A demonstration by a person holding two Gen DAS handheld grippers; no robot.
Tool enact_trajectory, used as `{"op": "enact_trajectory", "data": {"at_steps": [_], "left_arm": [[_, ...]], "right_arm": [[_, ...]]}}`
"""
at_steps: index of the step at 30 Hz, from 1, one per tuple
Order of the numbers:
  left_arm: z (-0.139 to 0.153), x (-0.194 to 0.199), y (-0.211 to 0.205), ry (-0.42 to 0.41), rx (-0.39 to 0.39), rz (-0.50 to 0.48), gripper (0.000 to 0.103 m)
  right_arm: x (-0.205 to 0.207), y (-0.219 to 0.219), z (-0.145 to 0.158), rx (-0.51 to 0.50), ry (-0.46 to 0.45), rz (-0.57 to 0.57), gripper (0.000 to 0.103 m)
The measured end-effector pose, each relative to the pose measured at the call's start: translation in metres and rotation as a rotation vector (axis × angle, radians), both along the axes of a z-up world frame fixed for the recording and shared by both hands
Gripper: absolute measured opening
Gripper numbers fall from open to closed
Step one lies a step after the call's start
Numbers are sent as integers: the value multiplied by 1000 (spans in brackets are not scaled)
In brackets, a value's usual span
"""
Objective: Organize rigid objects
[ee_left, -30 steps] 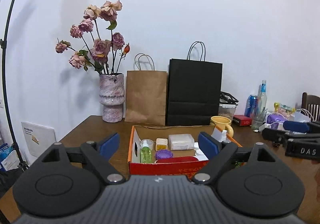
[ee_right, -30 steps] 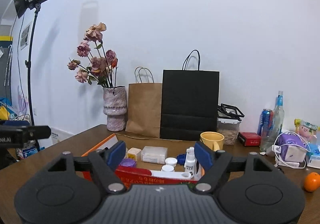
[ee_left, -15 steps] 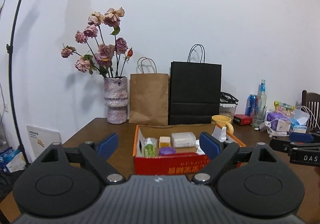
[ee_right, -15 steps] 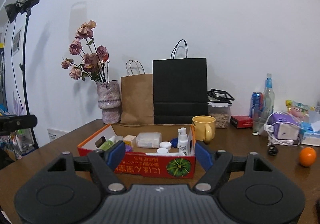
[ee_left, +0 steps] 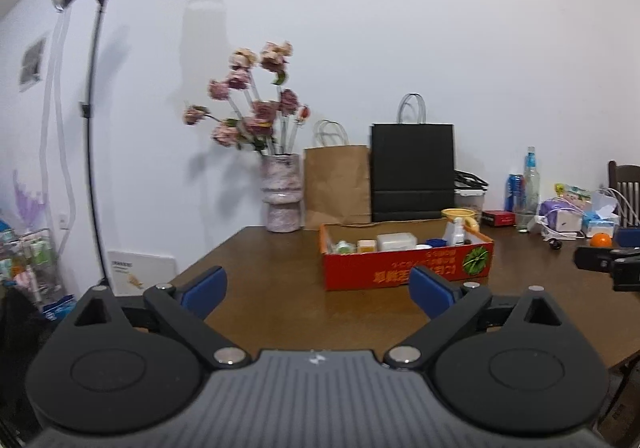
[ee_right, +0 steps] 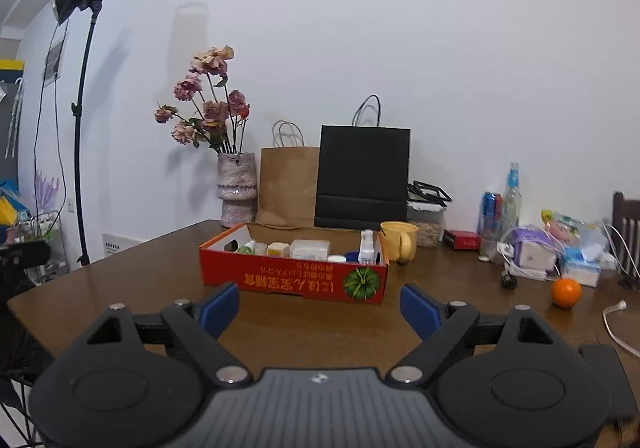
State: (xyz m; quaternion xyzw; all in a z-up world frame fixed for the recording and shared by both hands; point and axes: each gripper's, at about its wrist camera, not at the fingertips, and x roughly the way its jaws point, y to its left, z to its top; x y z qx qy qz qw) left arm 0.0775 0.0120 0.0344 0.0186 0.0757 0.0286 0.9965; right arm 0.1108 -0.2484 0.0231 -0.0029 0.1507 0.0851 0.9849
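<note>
A red cardboard box (ee_left: 404,274) (ee_right: 292,280) with a pumpkin picture stands on the brown table (ee_left: 288,312) (ee_right: 320,328). Inside it I see several small rigid items: a white spray bottle (ee_right: 366,246), a clear plastic case (ee_right: 310,248), a yellow cube (ee_right: 278,249) and small jars. My left gripper (ee_left: 316,290) hangs well short of the box, jaws opening, nothing between them. My right gripper (ee_right: 320,306) is also back from the box, jaws opening and empty. The right gripper's fingers (ee_left: 600,262) show at the right edge of the left wrist view.
Behind the box stand a vase of dried roses (ee_right: 236,188), a brown paper bag (ee_right: 288,184), a black paper bag (ee_right: 362,176) and a yellow mug (ee_right: 398,244). At the right lie an orange (ee_right: 566,292), bottles, a can, cables and tissue packs. A light stand (ee_right: 82,128) rises at the left.
Both grippers have pulled back from the box, which now looks smaller and farther away. Both pairs of jaws stand wider apart than before.
</note>
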Motion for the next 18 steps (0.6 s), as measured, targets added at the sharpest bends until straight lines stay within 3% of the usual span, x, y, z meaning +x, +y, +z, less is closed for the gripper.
{"op": "enact_trajectory", "data": {"at_steps": [5, 9, 12, 18], "left_arm": [[-15, -38, -2, -3, -39, -9, 100], [-22, -57, -10, -23, 1, -35, 100], [-25, -77, -12, -59, 4, -27, 100], [-30, -86, -8, -2, -20, -28, 101]], "right_arm": [[-43, 13, -7, -50, 7, -2, 97], [-75, 18, -14, 34, 24, -21, 98], [-95, 24, -18, 42, 16, 7, 99], [-109, 42, -17, 38, -1, 81, 99]]}}
